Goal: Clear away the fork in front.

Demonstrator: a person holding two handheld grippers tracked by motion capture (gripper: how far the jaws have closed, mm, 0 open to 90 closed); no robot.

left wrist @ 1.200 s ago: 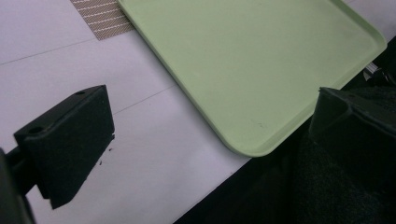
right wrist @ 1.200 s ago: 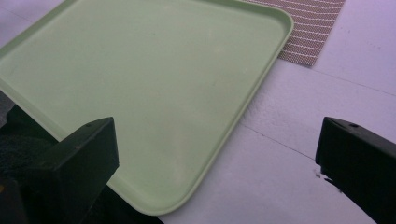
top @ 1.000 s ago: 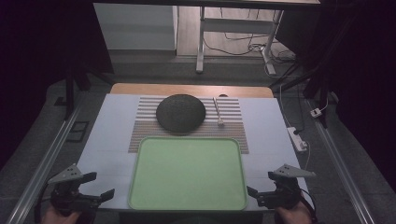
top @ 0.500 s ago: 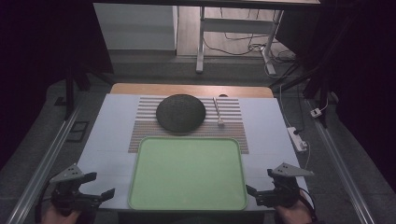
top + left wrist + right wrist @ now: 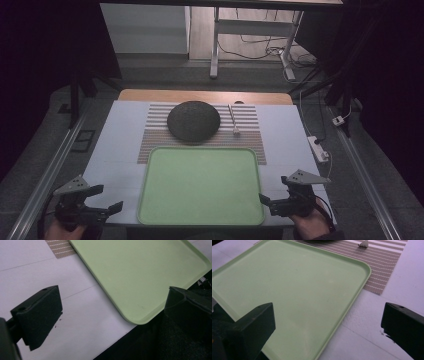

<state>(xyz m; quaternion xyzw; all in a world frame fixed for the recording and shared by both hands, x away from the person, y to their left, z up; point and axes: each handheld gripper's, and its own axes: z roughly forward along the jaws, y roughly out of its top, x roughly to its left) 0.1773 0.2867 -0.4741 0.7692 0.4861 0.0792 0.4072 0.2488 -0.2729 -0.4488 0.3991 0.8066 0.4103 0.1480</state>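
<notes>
Currently my left gripper (image 5: 107, 199) hovers over the white table (image 5: 120, 145) at the near left corner, jaws spread wide with nothing between them, just beside the green tray (image 5: 200, 185). Centre: the tray lies flat on the near edge, its far rim overlapping the striped mat (image 5: 155, 135), which carries a dark round plate (image 5: 193, 121) and a fork (image 5: 233, 120). My right gripper (image 5: 270, 197) sits at the tray's near right corner, jaws likewise apart, holding nothing.
</notes>
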